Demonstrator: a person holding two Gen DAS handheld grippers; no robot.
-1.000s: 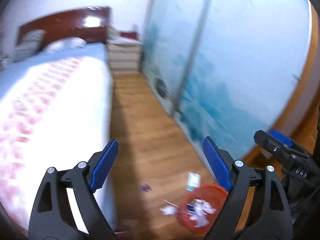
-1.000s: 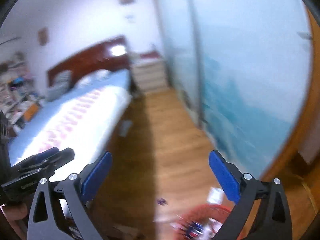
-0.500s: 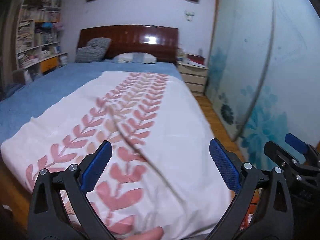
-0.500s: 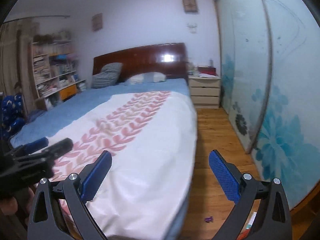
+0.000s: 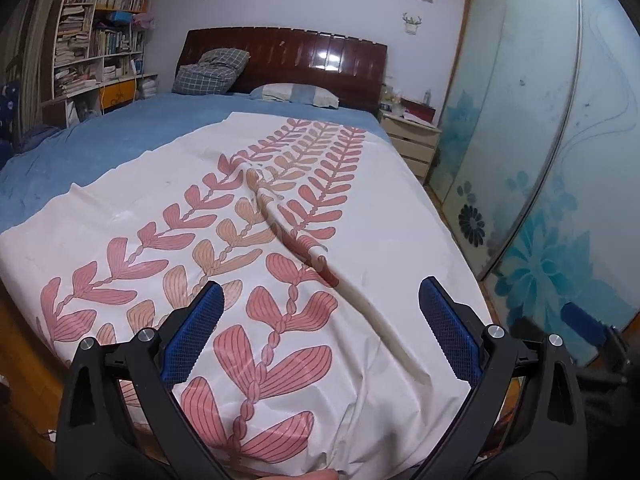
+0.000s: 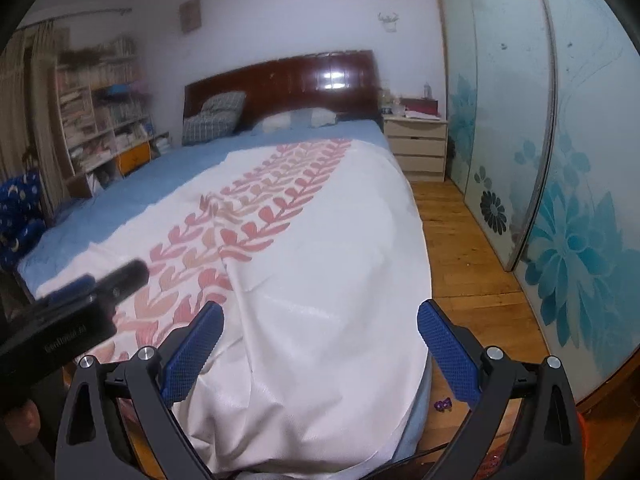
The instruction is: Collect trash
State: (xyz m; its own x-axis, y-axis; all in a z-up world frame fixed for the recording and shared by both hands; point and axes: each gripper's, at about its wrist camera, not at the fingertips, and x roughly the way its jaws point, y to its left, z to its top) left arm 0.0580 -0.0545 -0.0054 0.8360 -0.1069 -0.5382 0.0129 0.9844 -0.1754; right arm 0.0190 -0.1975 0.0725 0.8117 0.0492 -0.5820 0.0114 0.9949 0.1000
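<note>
My left gripper (image 5: 320,336) hangs open over the foot of a bed, nothing between its blue pads. My right gripper (image 6: 320,352) is open too, empty, above the bed's near right corner. A small purple scrap (image 6: 443,404) lies on the wooden floor beside that corner, just left of the right finger. A sliver of the red basket (image 6: 583,436) shows at the lower right edge; its contents are hidden. The left tool's body (image 6: 72,320) juts in from the left of the right wrist view.
The bed's white cover (image 5: 360,208) with pink leaves has a long ridge down its middle. Glass sliding doors (image 6: 560,200) line the right side, leaving a strip of wooden floor (image 6: 460,248). A nightstand (image 6: 418,148) and bookshelves (image 5: 96,40) stand at the back.
Both views have swung from the floor and the red basket by the doors across to the bed. In the last half second both grippers sank slightly over the bed's foot. Both stayed open.
</note>
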